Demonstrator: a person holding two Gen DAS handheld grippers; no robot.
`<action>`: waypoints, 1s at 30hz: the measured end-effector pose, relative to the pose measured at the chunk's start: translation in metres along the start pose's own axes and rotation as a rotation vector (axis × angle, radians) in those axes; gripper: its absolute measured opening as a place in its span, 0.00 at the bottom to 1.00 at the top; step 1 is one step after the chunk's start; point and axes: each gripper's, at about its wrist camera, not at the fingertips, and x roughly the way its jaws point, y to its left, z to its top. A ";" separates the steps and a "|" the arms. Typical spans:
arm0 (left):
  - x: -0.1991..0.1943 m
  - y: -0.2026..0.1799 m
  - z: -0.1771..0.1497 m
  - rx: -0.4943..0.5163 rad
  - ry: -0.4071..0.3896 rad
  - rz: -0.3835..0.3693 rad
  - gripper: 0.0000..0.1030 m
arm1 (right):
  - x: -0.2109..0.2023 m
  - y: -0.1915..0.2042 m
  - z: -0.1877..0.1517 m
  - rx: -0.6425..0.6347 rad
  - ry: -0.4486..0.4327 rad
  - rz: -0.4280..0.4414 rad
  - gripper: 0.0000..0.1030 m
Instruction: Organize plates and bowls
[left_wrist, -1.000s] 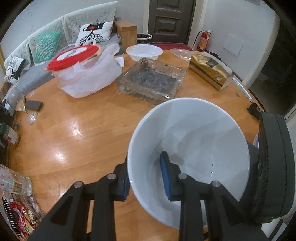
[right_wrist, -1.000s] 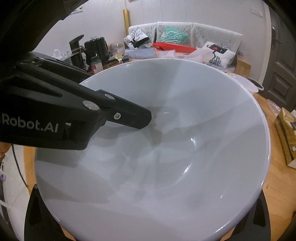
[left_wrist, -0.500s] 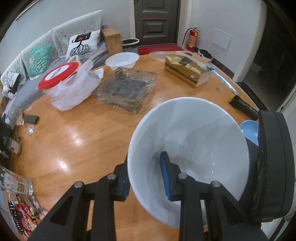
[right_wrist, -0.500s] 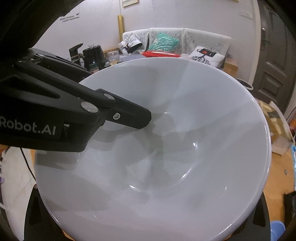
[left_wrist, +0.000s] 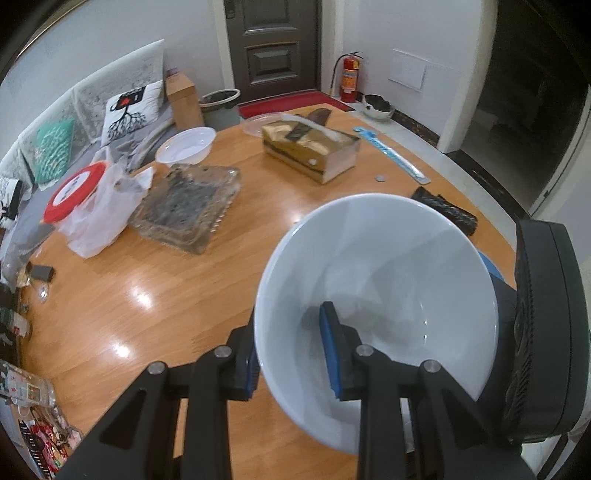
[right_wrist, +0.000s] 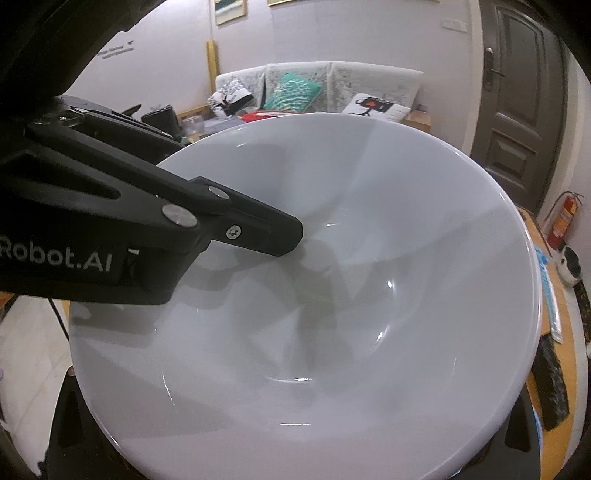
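The left hand-held gripper (left_wrist: 291, 354) is clenched on the near rim of the big bowl (left_wrist: 388, 280), one blue pad inside the wall and the other outside, and the bowl hangs tilted above the near right edge of the desk (left_wrist: 147, 302), clear of the wood. The right hand-held gripper's body (left_wrist: 543, 332) sits tight against the bowl's right side; in its own view the bowl (right_wrist: 369, 295) fills nearly everything and hides its fingers, so I cannot tell whether it is grasping the rim or only riding alongside (it looks like a two-handed carry, but that is a guess).

As for progress, the job looks barely begun. Only this one bowl is in hand, and no stack shows anywhere. A small bowl (left_wrist: 186, 146) sits alone at the far left edge, beyond the glass tray (left_wrist: 188, 206), and a clear plate (left_wrist: 258, 123) lies at the far edge behind the gold box (left_wrist: 314, 151). Something blue (left_wrist: 489, 267) peeks out under the big bowl at the right edge, possibly a plate, too hidden to be sure. Still left, by my reading: set this bowl down somewhere, bring the small bowl to it, and gather the plates together.
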 end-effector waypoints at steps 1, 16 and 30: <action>0.001 -0.006 0.002 0.007 0.000 -0.001 0.24 | -0.004 -0.004 -0.002 0.006 0.000 -0.004 0.98; 0.006 -0.067 0.014 0.079 0.008 -0.027 0.24 | -0.042 -0.038 -0.034 0.066 -0.005 -0.046 0.99; 0.015 -0.115 0.023 0.121 0.021 -0.073 0.24 | -0.065 -0.067 -0.059 0.108 0.013 -0.088 0.99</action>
